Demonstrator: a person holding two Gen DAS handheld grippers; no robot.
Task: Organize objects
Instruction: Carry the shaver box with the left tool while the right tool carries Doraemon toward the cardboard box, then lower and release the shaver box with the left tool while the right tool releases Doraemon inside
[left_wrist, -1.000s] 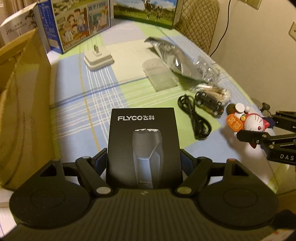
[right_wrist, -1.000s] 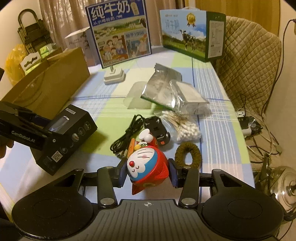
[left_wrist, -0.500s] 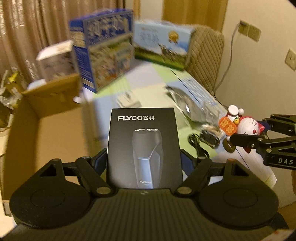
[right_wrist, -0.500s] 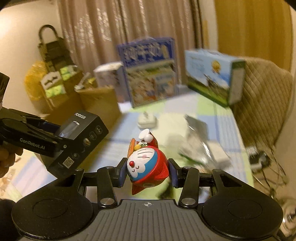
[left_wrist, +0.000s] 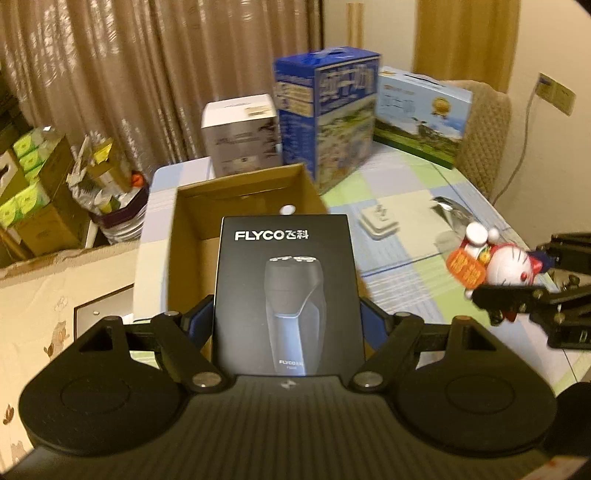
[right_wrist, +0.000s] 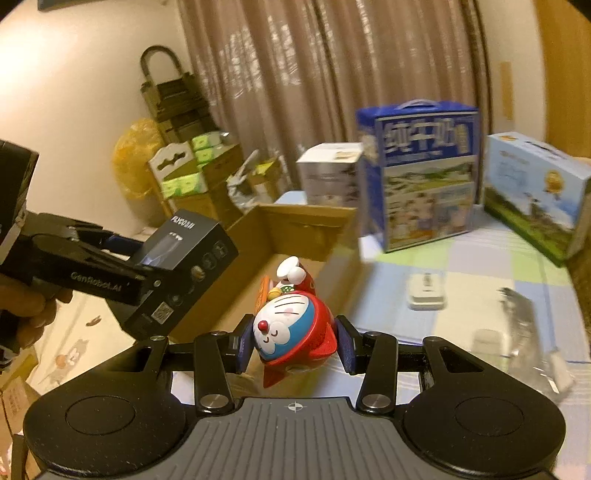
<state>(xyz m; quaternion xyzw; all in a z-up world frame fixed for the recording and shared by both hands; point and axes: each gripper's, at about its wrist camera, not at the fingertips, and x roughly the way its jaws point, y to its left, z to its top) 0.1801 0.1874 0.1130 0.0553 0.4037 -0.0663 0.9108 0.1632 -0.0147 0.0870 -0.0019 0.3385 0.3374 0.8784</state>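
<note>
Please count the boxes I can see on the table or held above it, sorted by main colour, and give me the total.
Black: 1, the shaver box held in the left gripper
Brown: 1, the open cardboard box
White: 1, the white box
Blue: 2, the tall milk carton and the low milk carton
Total: 5

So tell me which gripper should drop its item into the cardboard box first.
Left, probably. The left gripper holds the shaver box directly in front of the open cardboard box; the right gripper, clamping the cat figurine, sits off to the carton's right side.
</note>
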